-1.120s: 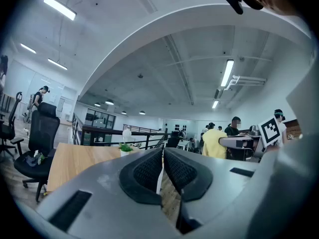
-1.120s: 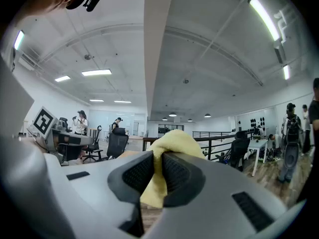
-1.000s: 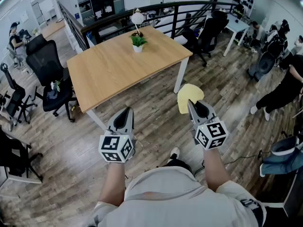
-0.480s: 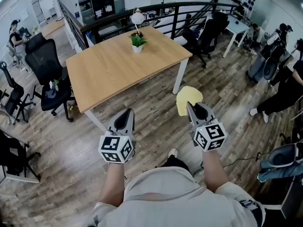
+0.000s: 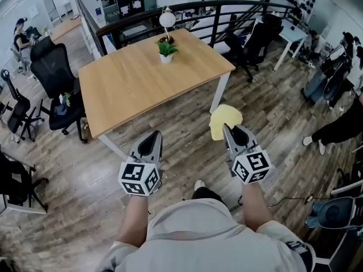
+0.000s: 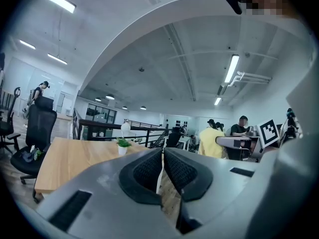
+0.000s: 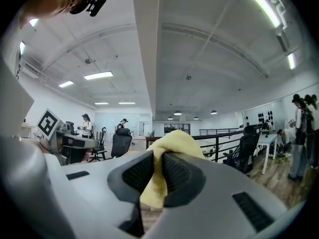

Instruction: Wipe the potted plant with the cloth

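As right claw [image 7: 158, 159] grips, rumpled yellow cloth [image 5: 225, 119]

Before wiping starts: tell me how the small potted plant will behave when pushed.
The potted plant looks small, so probably light and apt to slide on the smooth table. Leafy above a narrow base, it may tip.

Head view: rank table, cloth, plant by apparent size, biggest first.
1. table
2. cloth
3. plant
Cloth over plant holds only as seen here: the cloth is gripped in the right tool, much nearer the camera than the plant at the table's far edge, so true size is unsure.
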A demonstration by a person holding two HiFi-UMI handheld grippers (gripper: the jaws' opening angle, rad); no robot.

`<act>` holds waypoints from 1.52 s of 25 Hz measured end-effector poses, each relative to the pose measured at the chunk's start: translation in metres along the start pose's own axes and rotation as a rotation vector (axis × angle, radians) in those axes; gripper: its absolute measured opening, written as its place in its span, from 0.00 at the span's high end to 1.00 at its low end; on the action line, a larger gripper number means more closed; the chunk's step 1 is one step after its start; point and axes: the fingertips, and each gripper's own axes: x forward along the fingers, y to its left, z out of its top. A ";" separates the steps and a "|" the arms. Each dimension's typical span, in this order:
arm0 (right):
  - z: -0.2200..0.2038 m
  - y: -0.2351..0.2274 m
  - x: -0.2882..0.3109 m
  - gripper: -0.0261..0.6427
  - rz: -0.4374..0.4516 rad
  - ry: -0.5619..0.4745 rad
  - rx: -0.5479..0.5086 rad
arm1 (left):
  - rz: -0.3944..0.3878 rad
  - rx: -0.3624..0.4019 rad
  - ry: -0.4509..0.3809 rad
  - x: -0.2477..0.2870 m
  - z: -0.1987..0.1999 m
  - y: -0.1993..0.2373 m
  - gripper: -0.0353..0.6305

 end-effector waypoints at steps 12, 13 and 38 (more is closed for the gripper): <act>0.013 -0.125 0.103 0.82 0.110 -0.046 0.062 | 0.104 0.044 -0.008 0.135 0.041 0.009 0.91; 0.011 -0.133 0.109 0.82 0.119 -0.043 0.063 | 0.118 0.040 -0.010 0.144 0.040 0.010 0.91; -0.015 -0.197 0.367 0.82 0.141 0.093 0.096 | 0.110 -0.058 0.107 0.346 0.022 0.183 0.91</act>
